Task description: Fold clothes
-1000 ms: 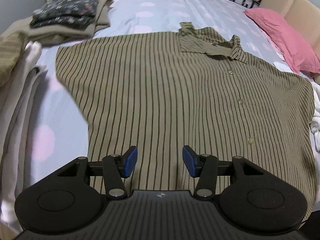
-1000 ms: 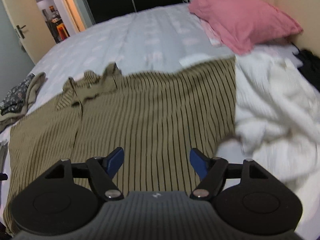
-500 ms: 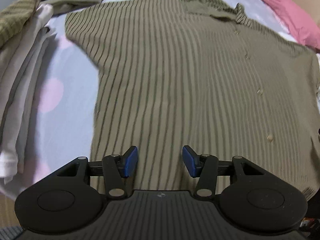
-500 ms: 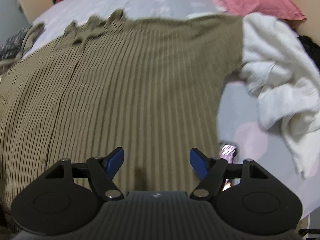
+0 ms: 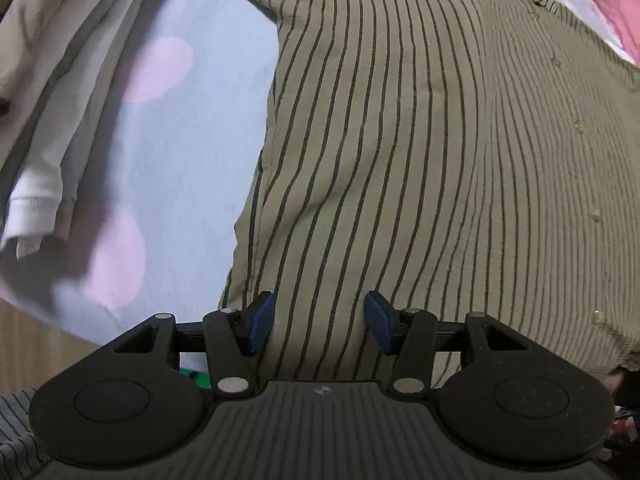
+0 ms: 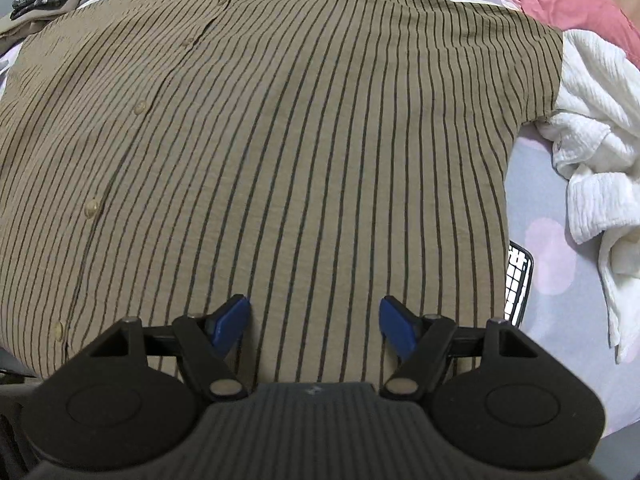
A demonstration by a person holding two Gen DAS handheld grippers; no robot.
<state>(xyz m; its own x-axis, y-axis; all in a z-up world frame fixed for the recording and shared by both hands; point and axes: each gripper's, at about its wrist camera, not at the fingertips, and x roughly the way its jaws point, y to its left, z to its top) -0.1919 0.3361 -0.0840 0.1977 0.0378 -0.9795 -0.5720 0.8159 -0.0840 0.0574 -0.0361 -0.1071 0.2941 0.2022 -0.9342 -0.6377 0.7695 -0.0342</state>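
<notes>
Shirt: the striped shirt [image 6: 304,152] lies flat, buttons up, across the bed [image 5: 180,152], hem at the near edge, collar toward the far side.
Axis: long axis and stripes run from near edge to far.
Handling: likely light, soft and limp; best pinched at the hem corners or side seams.
Left gripper [image 5: 318,322]: fingers moderately apart, empty, above the hem near the shirt's left seam.
Right gripper [image 6: 314,326]: fingers wide, empty, over the hem's right half.
Neighbours: white garment [image 6: 592,160] beside the right sleeve; pale clothes [image 5: 60,92] at the left.

Spotted bed [image 5: 192,152] carries striped shirt [image 6: 280,140], seemingly flat
</notes>
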